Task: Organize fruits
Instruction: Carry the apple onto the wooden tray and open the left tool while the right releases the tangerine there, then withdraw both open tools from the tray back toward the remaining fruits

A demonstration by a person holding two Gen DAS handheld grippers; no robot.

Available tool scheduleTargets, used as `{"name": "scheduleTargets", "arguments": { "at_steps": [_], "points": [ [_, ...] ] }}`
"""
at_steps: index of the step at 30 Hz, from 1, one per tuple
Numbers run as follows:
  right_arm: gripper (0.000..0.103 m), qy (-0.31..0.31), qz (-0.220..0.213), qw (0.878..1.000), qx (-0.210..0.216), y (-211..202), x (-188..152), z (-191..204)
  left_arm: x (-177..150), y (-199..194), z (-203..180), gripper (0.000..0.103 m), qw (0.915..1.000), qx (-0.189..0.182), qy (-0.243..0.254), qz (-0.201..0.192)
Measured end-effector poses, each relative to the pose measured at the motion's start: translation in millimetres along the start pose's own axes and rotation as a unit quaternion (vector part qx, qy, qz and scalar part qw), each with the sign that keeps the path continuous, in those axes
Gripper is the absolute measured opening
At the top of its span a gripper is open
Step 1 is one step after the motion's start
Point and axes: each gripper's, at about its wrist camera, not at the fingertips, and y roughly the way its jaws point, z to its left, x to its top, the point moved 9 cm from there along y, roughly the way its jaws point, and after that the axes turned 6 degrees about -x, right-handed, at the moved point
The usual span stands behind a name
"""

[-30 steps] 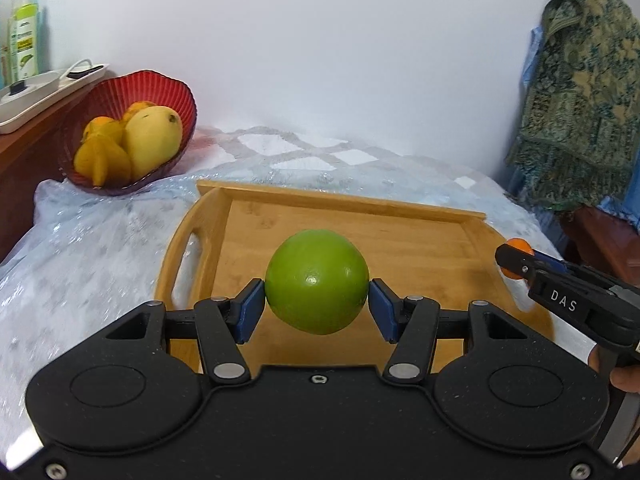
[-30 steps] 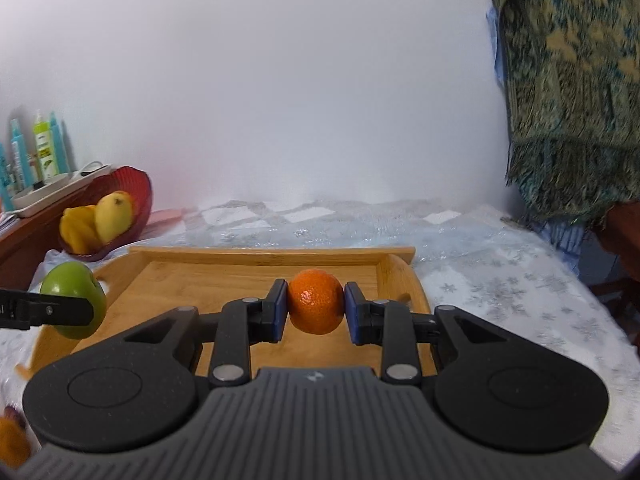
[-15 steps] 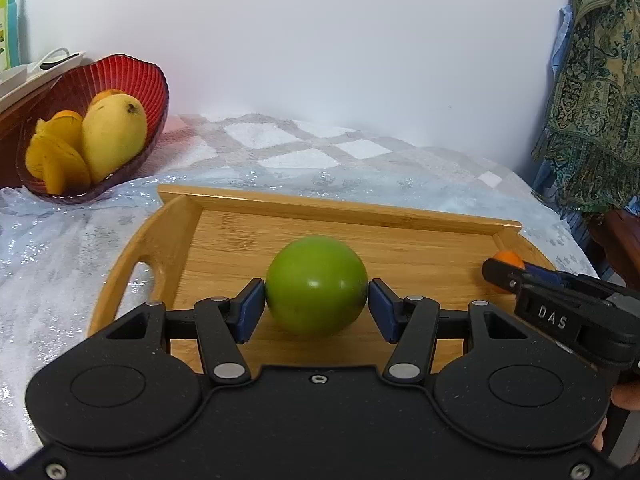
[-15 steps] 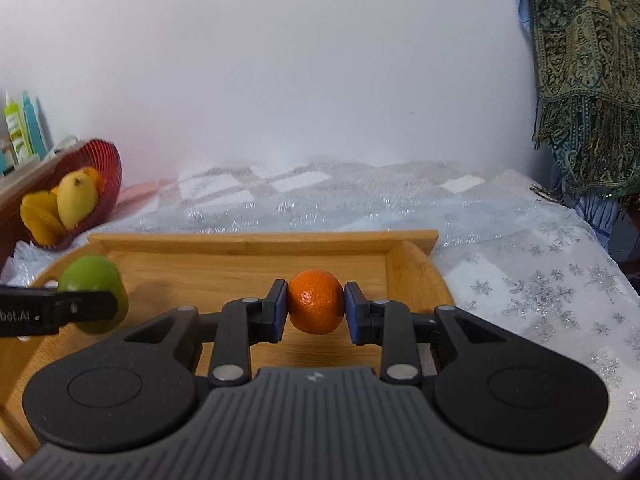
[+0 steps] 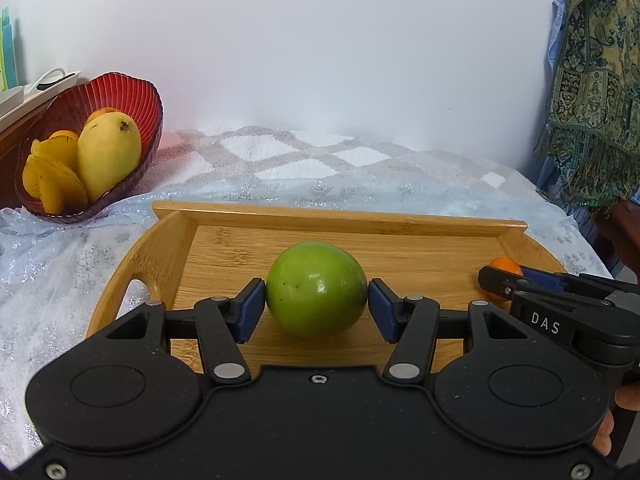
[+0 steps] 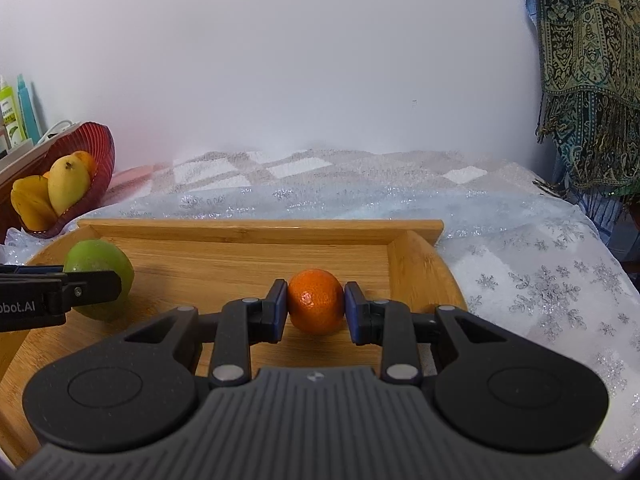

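- The wooden tray [image 5: 312, 220] lay on a shiny cloth [image 6: 520, 248] by a white wall; a red bowl [image 5: 132, 92] of yellow fruit sat at 10 o'clock
- The left gripper [image 5: 316, 304] pinched the green fruit [image 5: 316, 288] low over the tray; let go too fast, it could roll away
- The right gripper [image 6: 316, 306] squeezed the small orange [image 6: 316, 300] at 3 o'clock; it might bump the tray wall

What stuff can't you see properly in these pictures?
- Red bowl: fruit behind the mango is hidden, both views.
- Wooden tray: near edge covered by each hand-held gripper's body.
- Bottles: cut by the left edge, labels too small.
- Person: only fingertips, left wrist view.
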Motion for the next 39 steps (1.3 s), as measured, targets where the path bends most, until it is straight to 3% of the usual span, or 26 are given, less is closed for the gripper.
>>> {"name": "scheduleTargets", "arguments": {
  "at_steps": [16, 19, 21, 29, 39],
  "points": [
    [0.042, -0.001, 0.005, 1.0, 0.015, -1, -2, -2, 0, -2, -3, 0.055, 0.9998, 0.006, 0.015, 0.009],
    [0.059, 0.004, 0.003, 1.0, 0.017, -4, -1, -3, -1, -2, -4, 0.065, 0.9995, 0.013, 0.023, 0.017],
    [0.065, 0.005, 0.003, 1.0, 0.026, -7, -1, -2, -2, -4, -6, 0.07, 0.9993, 0.012, 0.031, 0.017],
    [0.079, -0.008, -0.017, 1.0, 0.023, -27, 2, 0, -2, -24, -6, 0.083, 0.9994, 0.018, 0.031, 0.0],
    [0.089, -0.021, -0.041, 0.999, 0.019, -69, -9, -3, -16, -64, -9, 0.089, 0.9993, 0.012, 0.034, -0.013]
  ]
}}
